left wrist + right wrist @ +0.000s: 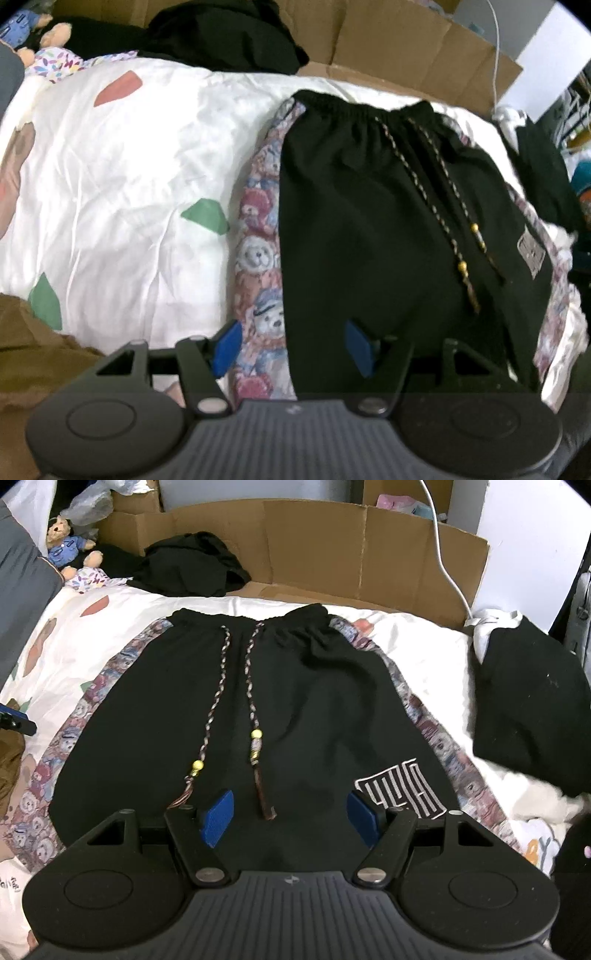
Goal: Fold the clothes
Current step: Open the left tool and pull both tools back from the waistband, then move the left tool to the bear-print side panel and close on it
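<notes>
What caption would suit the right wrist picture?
Open right gripper poised over black shorts spread flat on a white quilt.

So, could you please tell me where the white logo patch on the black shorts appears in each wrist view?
Left wrist view: the logo patch sits at the right, seen small and skewed, near the shorts' bear-print side stripe.
Right wrist view: it lies low and right of centre, just beyond the right fingertip.
Shared landmark: the beaded drawstrings, left of the patch in both.
</notes>
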Demonstrator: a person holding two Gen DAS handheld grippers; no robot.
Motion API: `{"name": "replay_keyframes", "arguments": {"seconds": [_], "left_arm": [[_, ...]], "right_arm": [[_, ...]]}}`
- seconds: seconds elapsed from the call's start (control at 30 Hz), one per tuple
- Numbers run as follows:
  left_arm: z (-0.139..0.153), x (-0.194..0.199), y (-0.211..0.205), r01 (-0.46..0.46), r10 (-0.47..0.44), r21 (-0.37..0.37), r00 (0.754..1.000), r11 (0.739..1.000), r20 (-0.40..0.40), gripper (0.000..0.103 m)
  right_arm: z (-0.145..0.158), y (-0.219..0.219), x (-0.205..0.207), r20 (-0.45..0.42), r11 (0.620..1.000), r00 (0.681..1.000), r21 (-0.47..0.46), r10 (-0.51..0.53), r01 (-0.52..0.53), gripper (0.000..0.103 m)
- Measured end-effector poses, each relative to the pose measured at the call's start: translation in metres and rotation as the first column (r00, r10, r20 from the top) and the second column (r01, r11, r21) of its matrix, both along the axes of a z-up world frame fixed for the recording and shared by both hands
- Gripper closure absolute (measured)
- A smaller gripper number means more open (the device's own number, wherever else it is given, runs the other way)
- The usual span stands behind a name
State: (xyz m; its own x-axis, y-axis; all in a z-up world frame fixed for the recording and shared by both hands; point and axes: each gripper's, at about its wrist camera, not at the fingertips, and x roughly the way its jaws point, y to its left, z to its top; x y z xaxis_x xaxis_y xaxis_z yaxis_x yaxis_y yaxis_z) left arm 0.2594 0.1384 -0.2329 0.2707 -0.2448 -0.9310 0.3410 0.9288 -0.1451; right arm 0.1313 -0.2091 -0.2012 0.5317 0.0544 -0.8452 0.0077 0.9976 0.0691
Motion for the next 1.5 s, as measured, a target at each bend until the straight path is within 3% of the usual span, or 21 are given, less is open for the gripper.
{"name": "replay_keyframes", "arguments": {"seconds": [0.4, 0.53, 0.6, 0.67, 0.8, 1.07, 1.13, 1.2, 1.27, 1.5], "left_arm": [[0.017, -0.030, 0.040, -0.045, 0.045, -0.046, 0.999, 0.998, -0.003, 0.037], [0.014, -0.043, 0.054, -0.069, 0.068, -0.103, 0.998, 0.992, -0.014, 0.037], [0.005, -0.047, 0.058, -0.105, 0.097, -0.174, 0.994, 0.979, -0.053, 0.037], [-0.004, -0.046, 0.052, -0.095, 0.082, -0.195, 0.994, 0.976, -0.073, 0.037], [-0.027, -0.053, 0.041, -0.029, 0.020, -0.099, 0.996, 0.995, -0.091, 0.037], [-0.049, -0.062, 0.058, -0.021, 0.008, -0.079, 0.987, 0.997, -0.160, 0.037], [-0.054, -0.066, 0.065, -0.025, 0.012, -0.068, 0.984, 0.997, -0.180, 0.040], [-0.062, -0.070, 0.073, -0.034, 0.015, -0.084, 0.975, 0.996, -0.221, 0.061], [-0.068, -0.072, 0.079, -0.047, 0.022, -0.096, 0.968, 0.994, -0.250, 0.072], [-0.071, -0.078, 0.100, -0.106, 0.079, -0.086, 0.960, 0.991, -0.269, 0.072]], "right_arm": [[0.002, -0.003, -0.016, 0.014, 0.995, 0.999, 0.090, -0.033, 0.032, 0.030], [0.004, -0.006, -0.022, 0.021, 0.996, 0.999, 0.089, -0.026, 0.024, 0.030], [0.000, -0.007, -0.023, 0.012, 0.996, 0.999, 0.089, -0.030, 0.029, 0.030], [-0.006, -0.008, -0.024, 0.000, 0.994, 0.999, 0.100, -0.038, 0.038, 0.030], [-0.020, -0.008, -0.027, -0.032, 0.988, 0.998, 0.142, -0.058, 0.062, 0.030], [-0.026, -0.008, -0.036, -0.045, 0.988, 0.998, 0.143, -0.044, 0.050, 0.030], [-0.026, -0.009, -0.038, -0.050, 0.989, 0.998, 0.142, -0.045, 0.052, 0.030], [-0.027, -0.011, -0.040, -0.055, 0.987, 0.997, 0.153, -0.045, 0.053, 0.030], [-0.028, -0.012, -0.041, -0.059, 0.985, 0.997, 0.166, -0.043, 0.053, 0.030], [-0.028, -0.014, -0.042, -0.056, 0.984, 0.998, 0.170, -0.038, 0.047, 0.030]]}}
